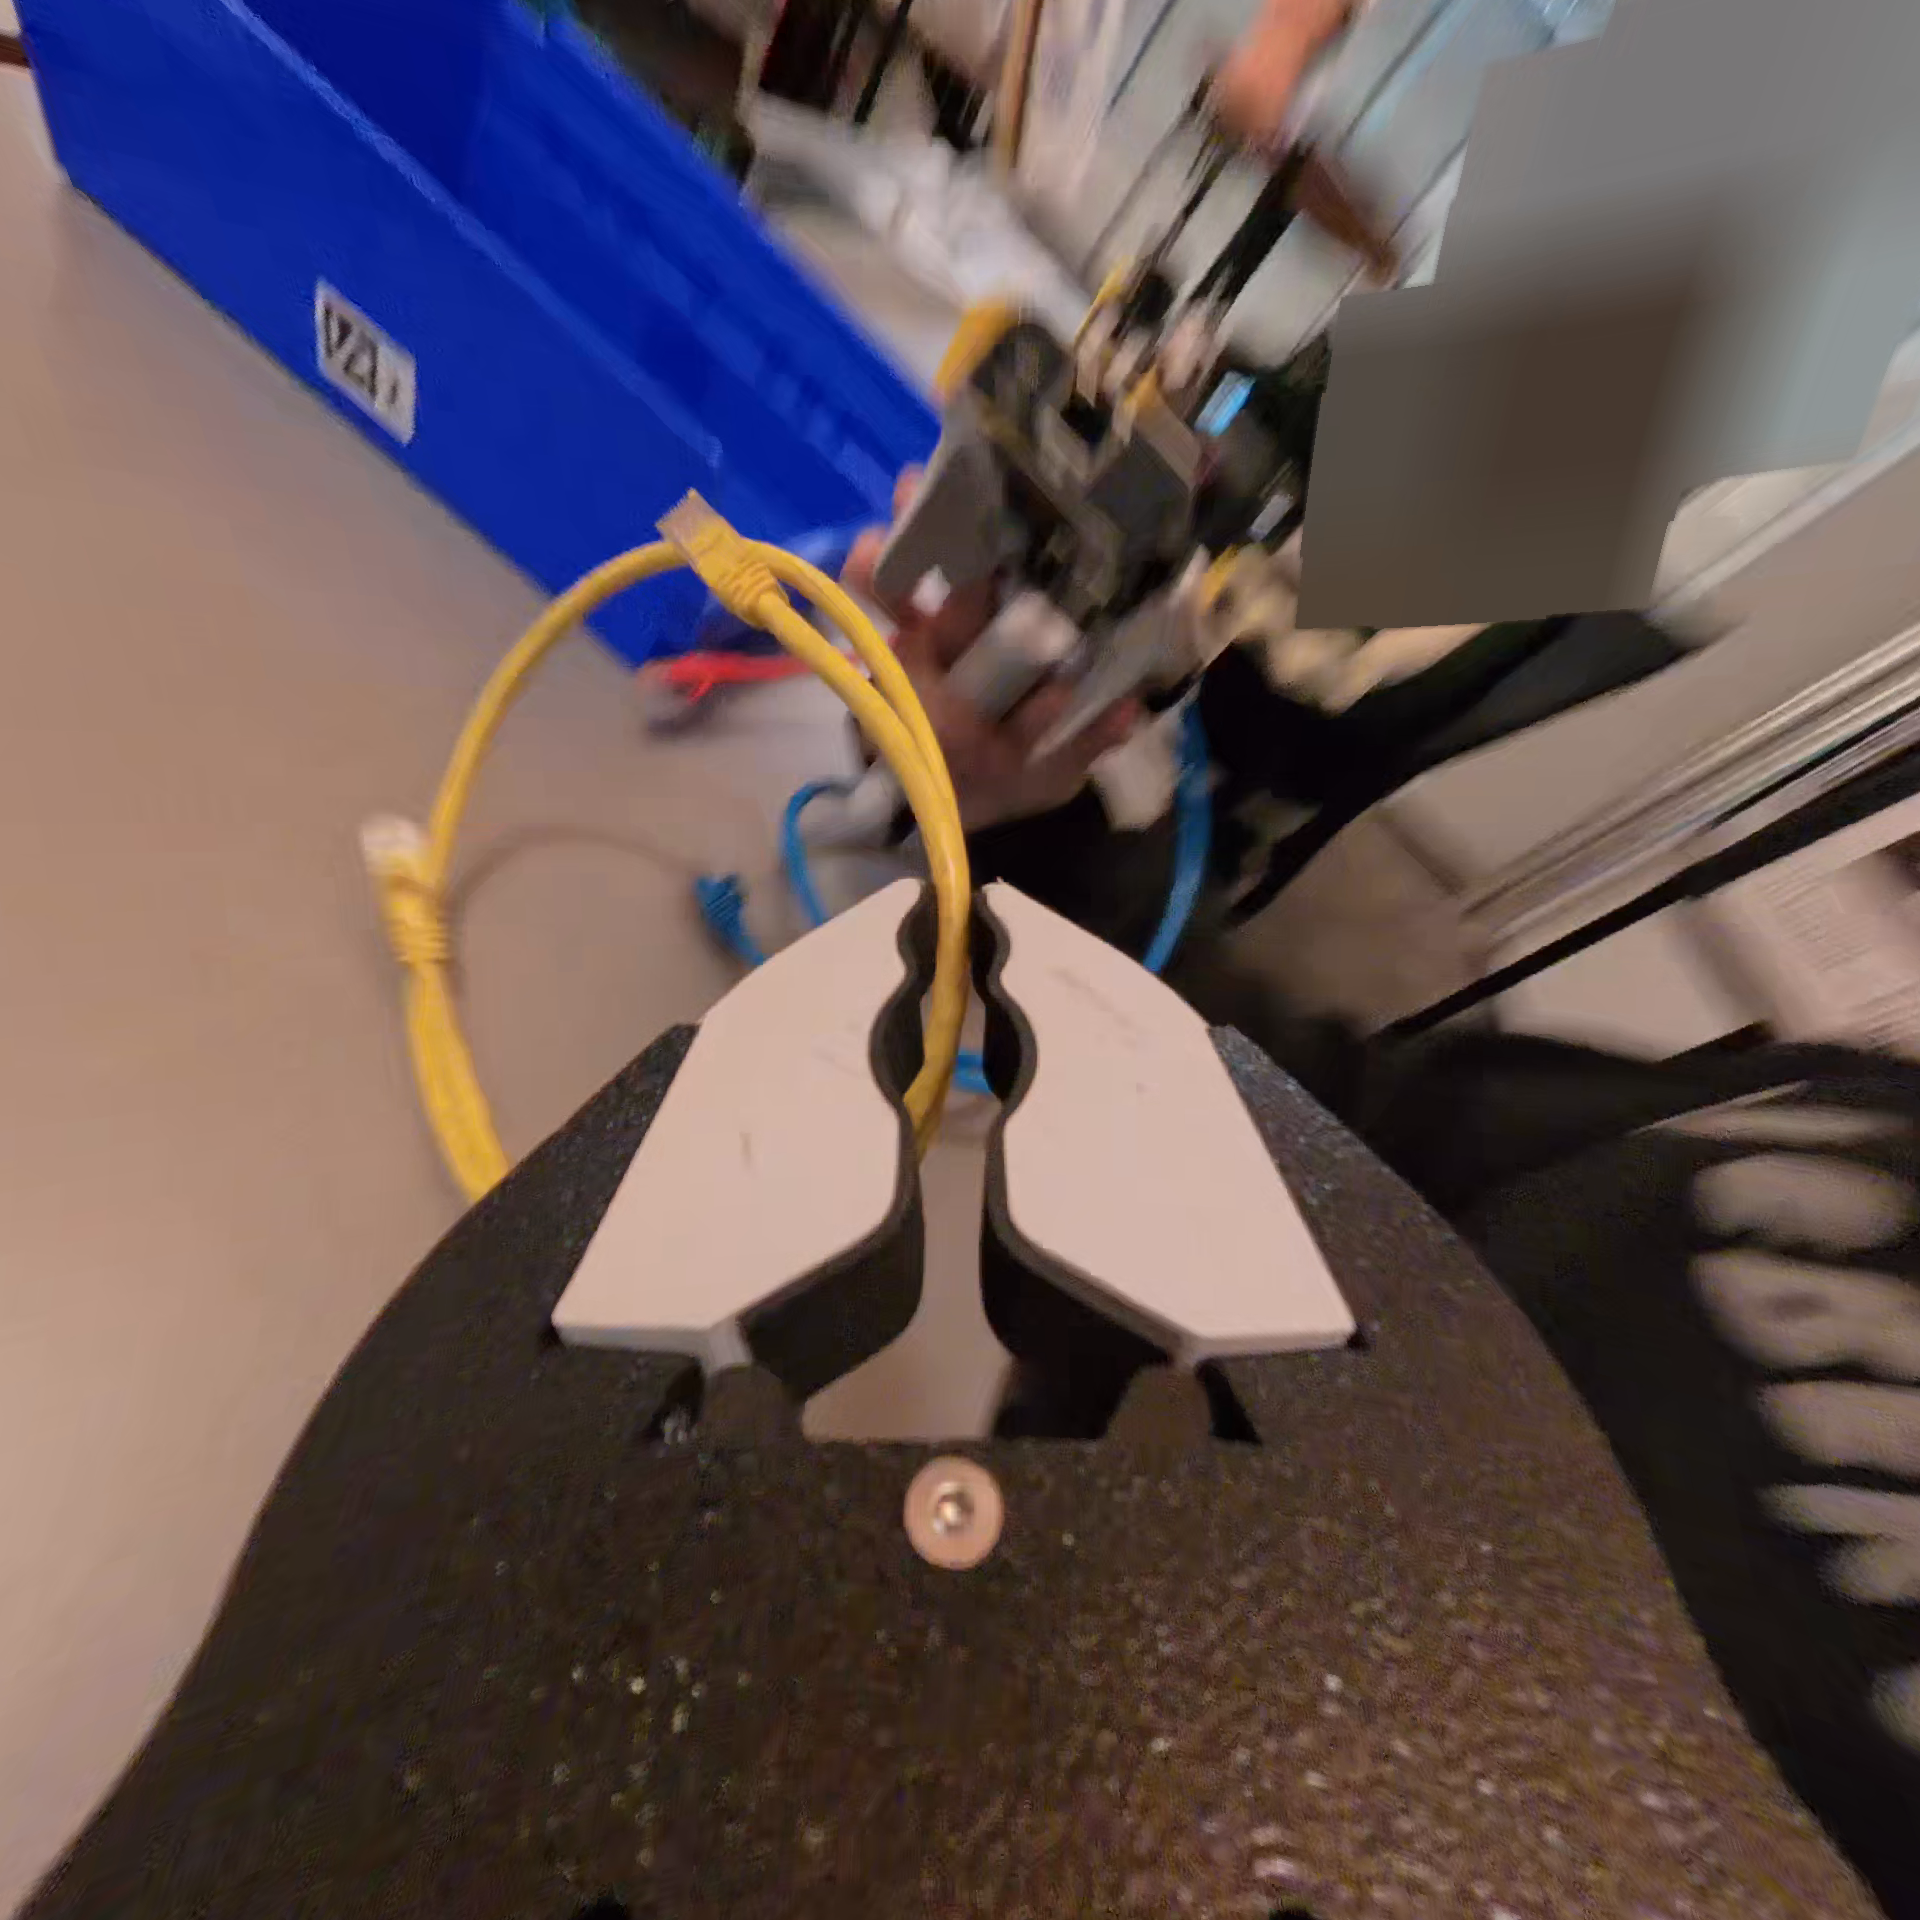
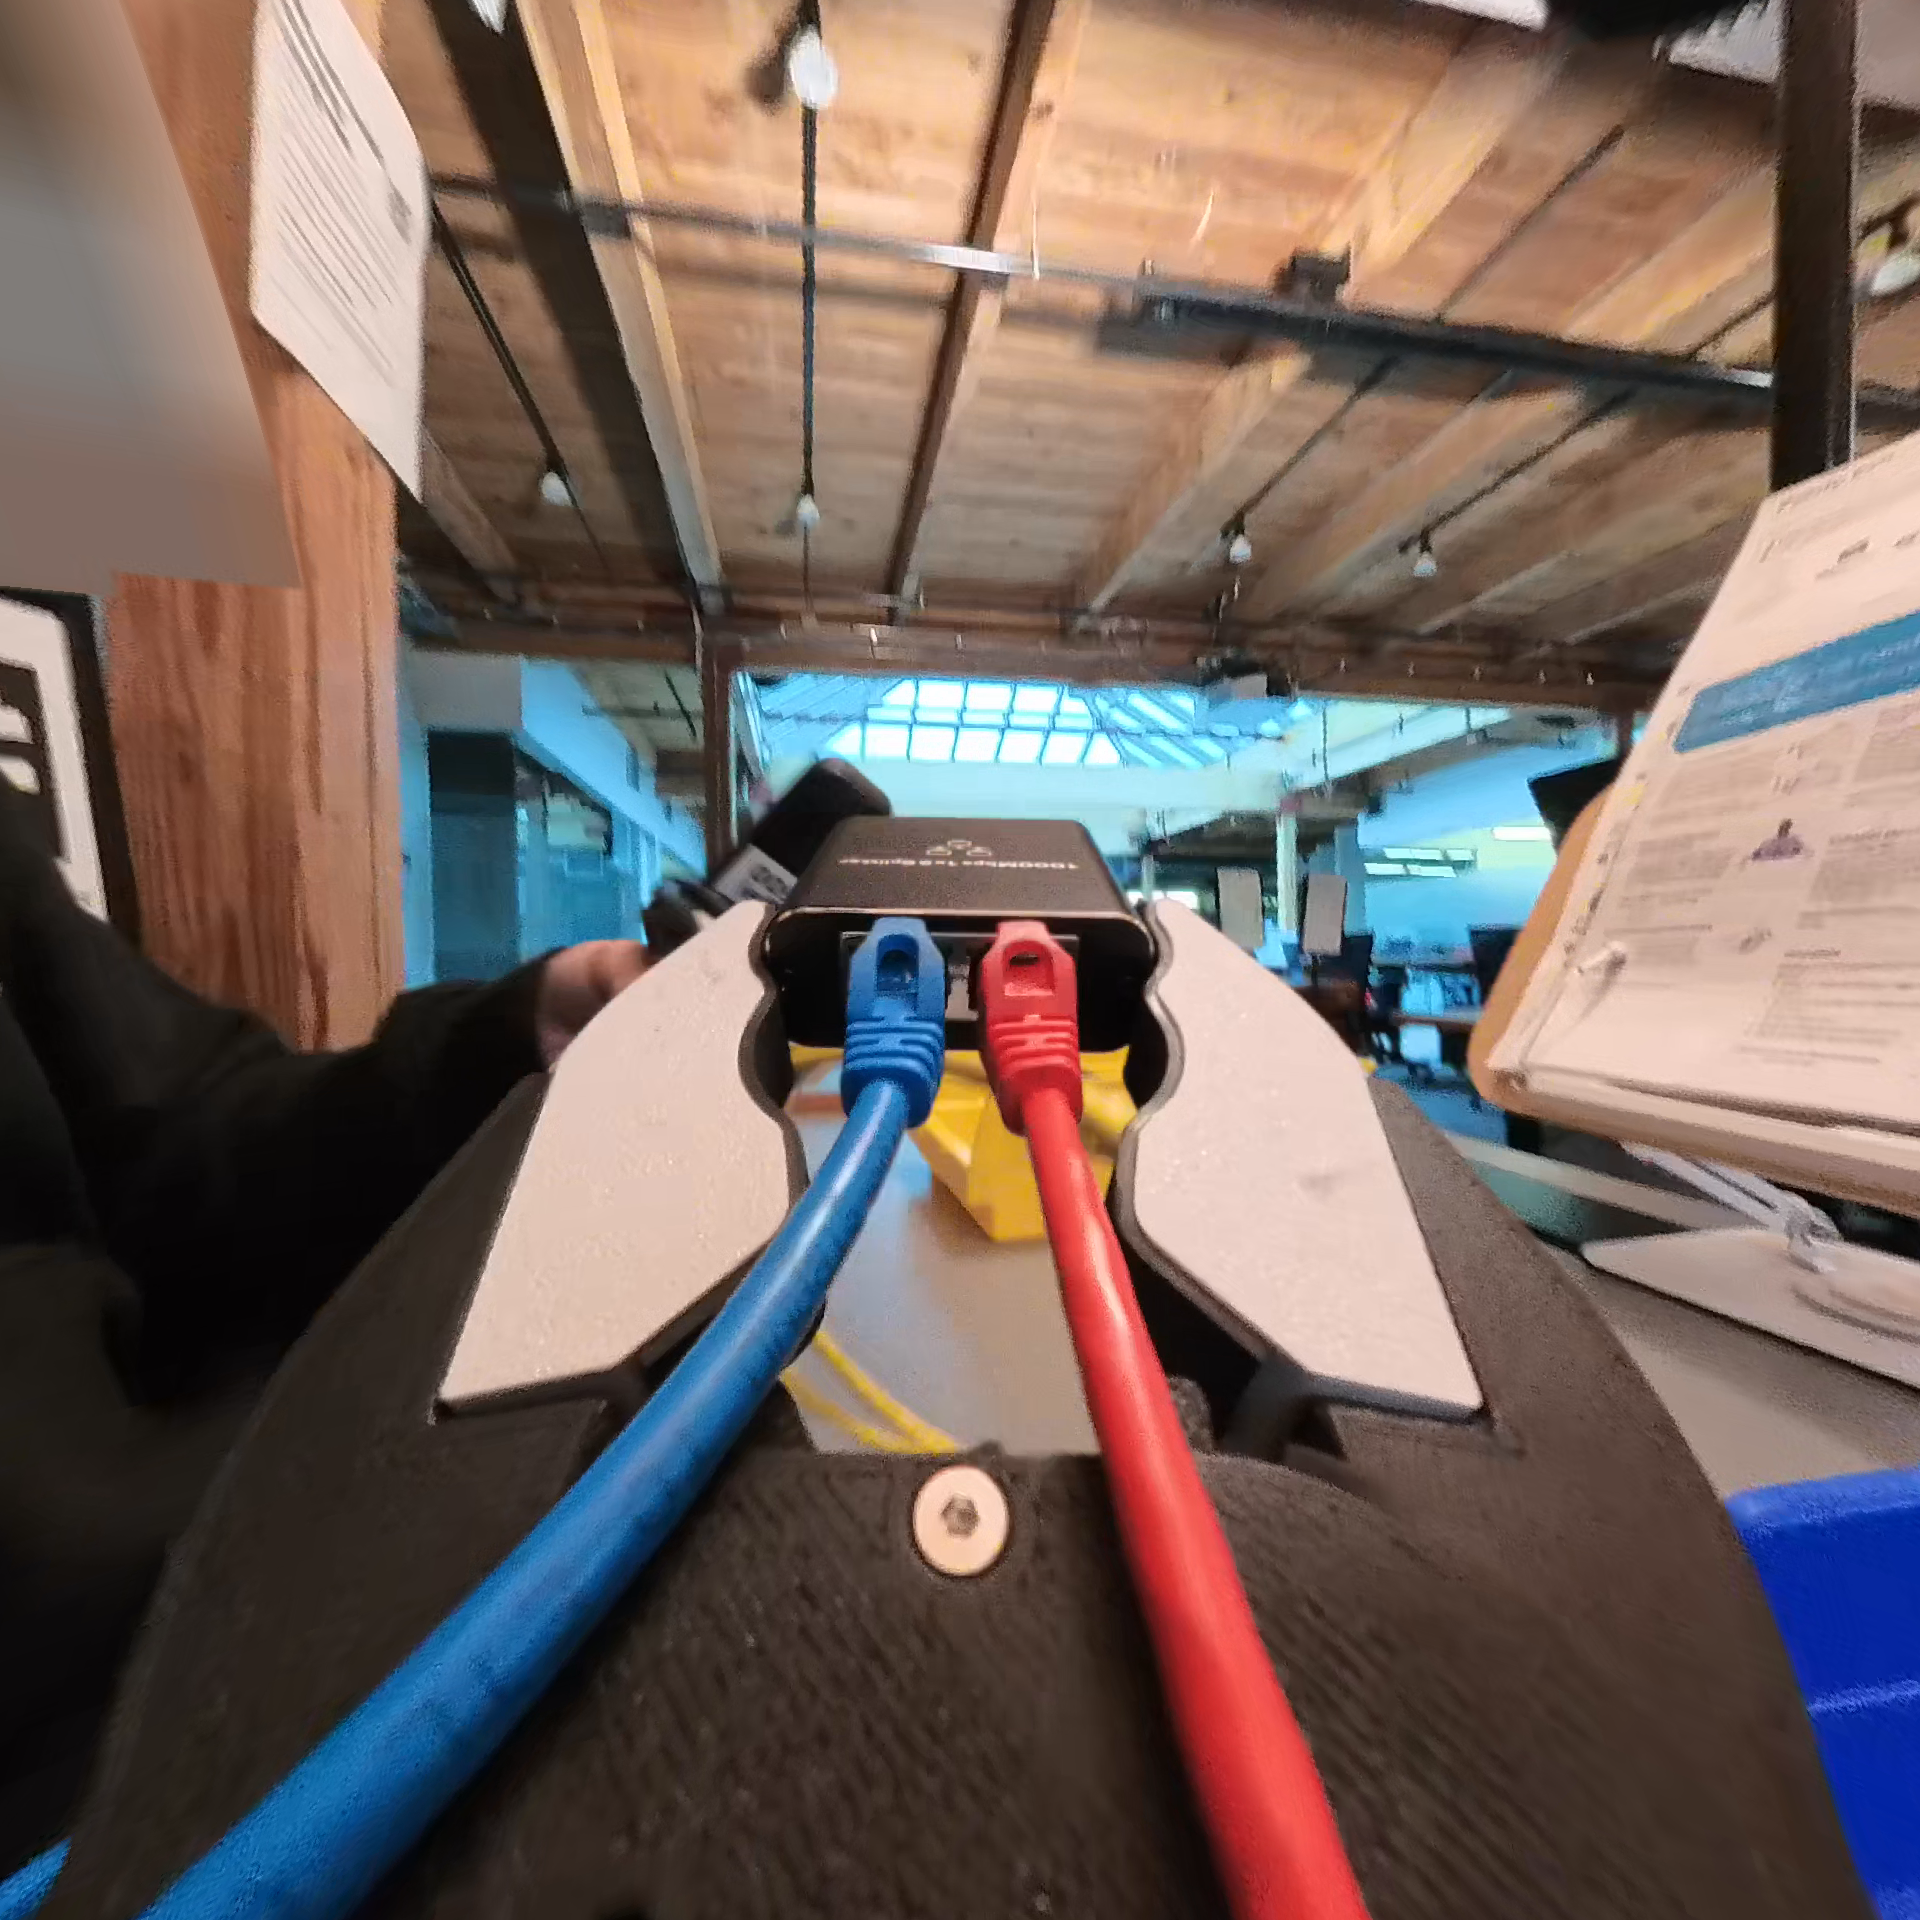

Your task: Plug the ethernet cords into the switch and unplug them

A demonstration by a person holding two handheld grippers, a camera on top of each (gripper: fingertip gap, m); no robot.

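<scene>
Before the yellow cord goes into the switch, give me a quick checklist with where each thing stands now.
1. Right claw clamped on the switch: ok.
2. Blue cord seated in its port: ok.
3. Red cord seated in its port: ok.
4. Left claw shut on the yellow cord: ok.
5. Grip near the yellow plug: not ok, the claw holds the cable partway along the loop, plug far off.
6. Free port for the yellow cord: cannot tell.
</scene>
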